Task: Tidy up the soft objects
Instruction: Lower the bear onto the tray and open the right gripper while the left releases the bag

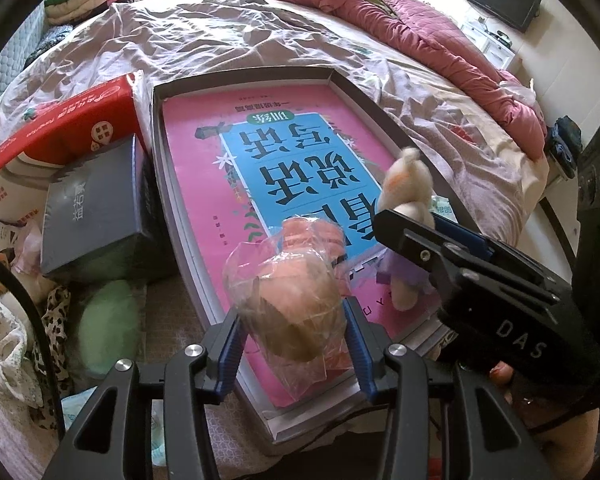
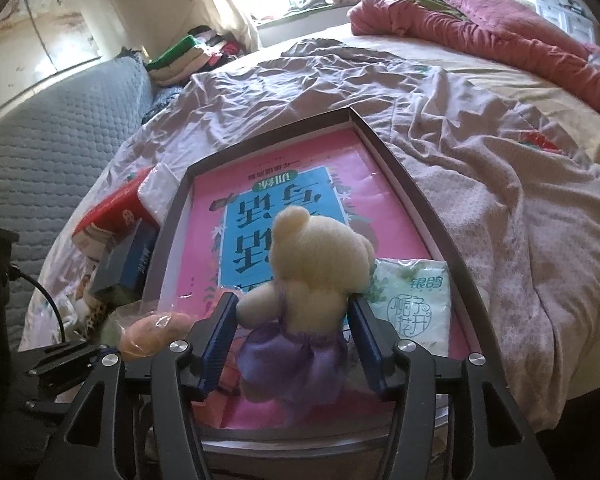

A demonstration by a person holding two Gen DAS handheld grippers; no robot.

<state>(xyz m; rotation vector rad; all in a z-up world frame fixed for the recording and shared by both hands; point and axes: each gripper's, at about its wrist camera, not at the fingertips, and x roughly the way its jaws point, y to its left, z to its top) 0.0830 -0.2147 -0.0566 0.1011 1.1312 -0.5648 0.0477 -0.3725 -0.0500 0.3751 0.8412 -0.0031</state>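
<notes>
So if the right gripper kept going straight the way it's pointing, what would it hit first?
Probably the pink book lying in the grey tray. The right gripper angles down over it with the teddy bear between its fingers, though depth is hard to judge.

A rumpled mauve-sheeted bed (image 1: 228,40) carries a shallow grey tray (image 1: 158,184) near its front edge — red carton (image 1: 60,120) at the tray's left, pink quilt (image 1: 420,36) bunched along the far right edge.

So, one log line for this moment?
left gripper: shut on wrapped bun | right gripper: open around plush bear | both over tray
</notes>
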